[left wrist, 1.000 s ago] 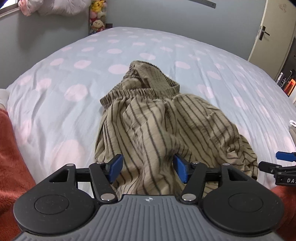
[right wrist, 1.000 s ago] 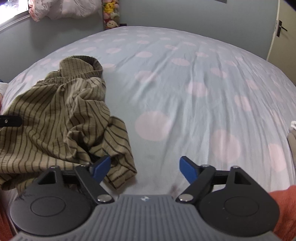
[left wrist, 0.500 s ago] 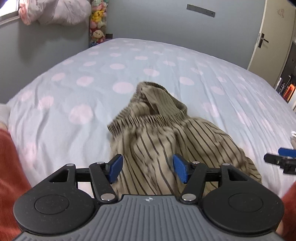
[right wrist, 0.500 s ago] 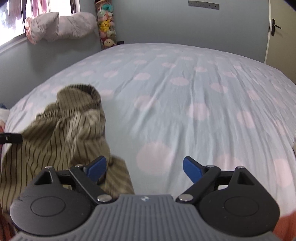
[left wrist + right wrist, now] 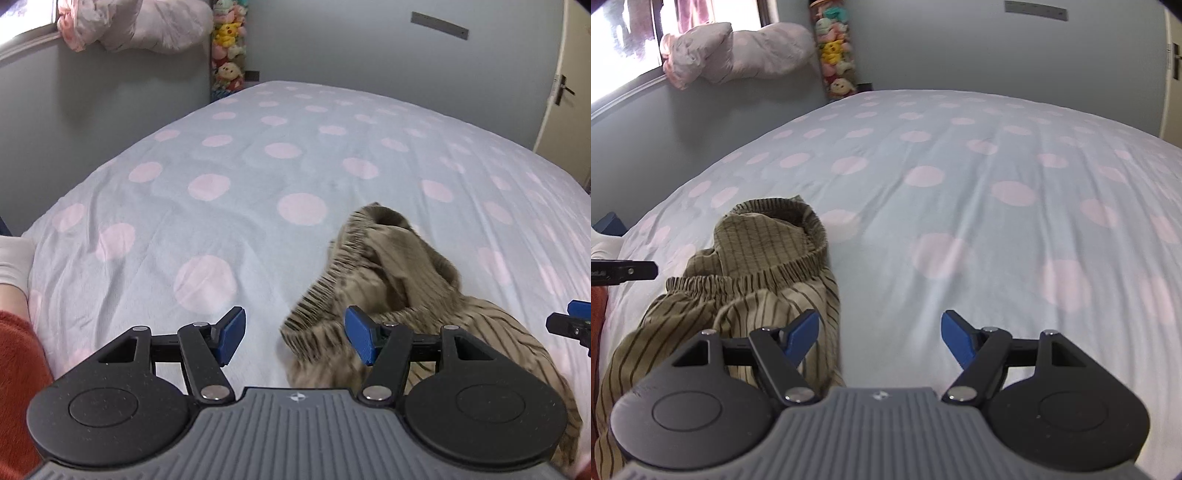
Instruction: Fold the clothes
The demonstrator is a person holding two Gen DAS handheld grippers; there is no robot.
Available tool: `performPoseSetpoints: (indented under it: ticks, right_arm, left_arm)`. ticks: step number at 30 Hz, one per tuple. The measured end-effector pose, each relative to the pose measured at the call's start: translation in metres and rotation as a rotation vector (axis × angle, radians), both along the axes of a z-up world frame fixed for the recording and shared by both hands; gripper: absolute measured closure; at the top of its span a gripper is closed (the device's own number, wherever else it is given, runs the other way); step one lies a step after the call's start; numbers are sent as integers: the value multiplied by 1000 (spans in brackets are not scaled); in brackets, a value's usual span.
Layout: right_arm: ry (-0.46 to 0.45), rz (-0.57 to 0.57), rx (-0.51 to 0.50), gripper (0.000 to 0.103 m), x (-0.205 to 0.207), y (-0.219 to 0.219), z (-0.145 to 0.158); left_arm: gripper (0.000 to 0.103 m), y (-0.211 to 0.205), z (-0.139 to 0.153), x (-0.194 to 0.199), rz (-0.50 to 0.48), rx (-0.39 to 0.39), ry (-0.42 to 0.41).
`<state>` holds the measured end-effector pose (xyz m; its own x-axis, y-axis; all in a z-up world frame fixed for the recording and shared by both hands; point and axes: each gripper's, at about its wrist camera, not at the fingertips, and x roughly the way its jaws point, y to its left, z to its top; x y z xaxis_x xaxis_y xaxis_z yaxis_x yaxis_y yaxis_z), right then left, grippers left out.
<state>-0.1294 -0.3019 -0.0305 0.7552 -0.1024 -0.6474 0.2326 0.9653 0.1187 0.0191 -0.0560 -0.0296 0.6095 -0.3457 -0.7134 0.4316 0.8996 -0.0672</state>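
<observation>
Well, one garment is all there is to fold: a pair of olive striped trousers (image 5: 746, 295), crumpled on the spotted bedsheet (image 5: 229, 206) with the elastic waistband (image 5: 783, 236) bunched up at the far end.

Starting on the left, the left gripper (image 5: 293, 338) hovers over the near edge of the bed with its two blue pads spread wide and nothing between them. Bare sheet lies straight ahead of it; the trousers sit ahead and to its right, the cloth reaching past the right pad (blurred in that view, so I cannot tell whether it touches the pad).

Further right, the right gripper (image 5: 879, 334) is likewise wide apart and empty. From it the trousers lie to the left, the heap running under its left finger, while plain sheet fills the space between the pads and everything to its right.

Beyond both grippers, against the far wall, a tall clear tube (image 5: 836, 51) holds a stack of small plush toys, and a pinkish bundle of bedding (image 5: 738, 51) rests by the window to the left of it.
</observation>
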Motion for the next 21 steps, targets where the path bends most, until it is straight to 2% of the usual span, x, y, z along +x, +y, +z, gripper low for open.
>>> performPoseSetpoints:
  ticks: [11,13,15,16,21]
  right_arm:
    - [1,35,55,29,67,-7,-11]
    - [5,52,65,37,81,-7,-12]
    - [8,74,66,38,93,-6,-13]
    - [10,85,65,40,99,-6,-14]
    - [39,152,61,45,128,0,-20]
  left_arm:
    - [45,-10,-21,43,-24,-19,68]
    - [45,-13,-25,44,-33,-10,92]
    - [48,-13,-30,43,-36,5,121]
    - [53,-12,-33,42,-35,13,136]
    - [55,-7,-43,43,8,27,212]
